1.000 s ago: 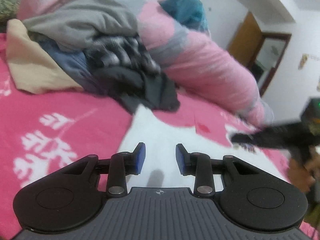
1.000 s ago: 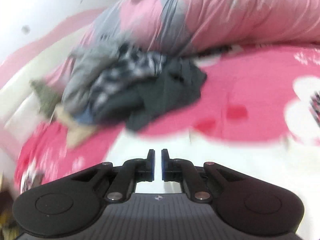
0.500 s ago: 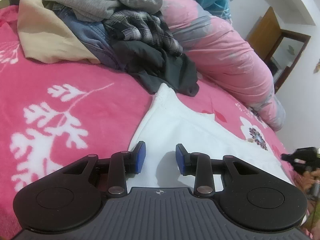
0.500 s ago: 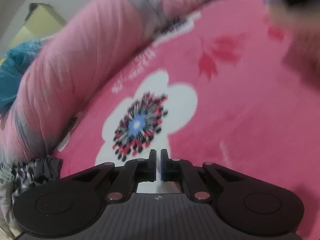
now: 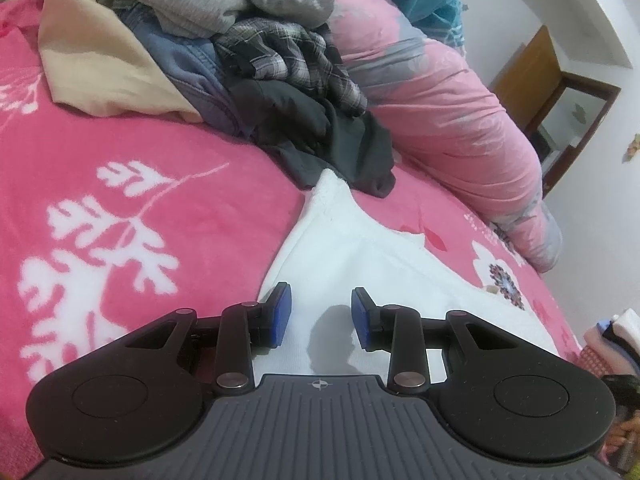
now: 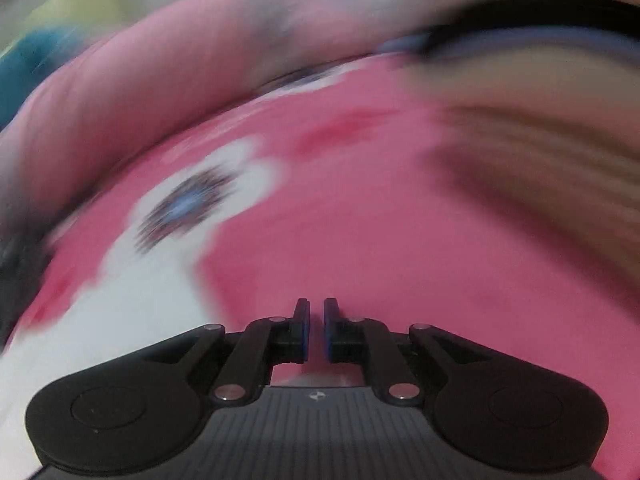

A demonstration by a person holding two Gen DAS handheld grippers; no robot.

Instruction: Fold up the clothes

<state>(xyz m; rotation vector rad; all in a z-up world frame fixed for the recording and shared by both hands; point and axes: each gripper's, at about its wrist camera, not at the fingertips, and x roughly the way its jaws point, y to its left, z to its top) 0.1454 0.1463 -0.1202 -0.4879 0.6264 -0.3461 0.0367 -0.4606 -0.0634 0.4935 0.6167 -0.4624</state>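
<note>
- left gripper [image 5: 320, 318] sits lowest in the left wrist view, blue pads [image 5: 280, 314] parted with a clear gap and nothing pinched between them, so it's let go / holding nothing
- white garment [image 5: 352, 248] lies flat on the bed right under and ahead of those fingers, its near part showing through the gap with the gripper's shadow on it. can't tell if the fingertips actually touch the cloth
- the garment narrows to a point further away, and that tip ends just beside the dark clothing at the foot of the pile
- pink blanket [image 5: 140, 168] with white leaf prints spreads out to the left of the garment, and a flower print shows on its right side
- clothes pile [image 5: 240, 48] is further back: beige piece on the left, blue denim-looking stuff, a plaid shirt, dark grey garment at the front, light grey one on top
- rolled pink quilt [image 5: 448, 112] runs along the far right of the bed behind the pile, something teal on top of it
- right gripper [image 6: 316, 330], in its own view, has its jaws nearly together with only a thin slit, opening slightly, nothing between them. it hangs over bare pink blanket, with a white patch off to its lower left. that whole view is badly motion-blurred so i can't make out much else
</note>
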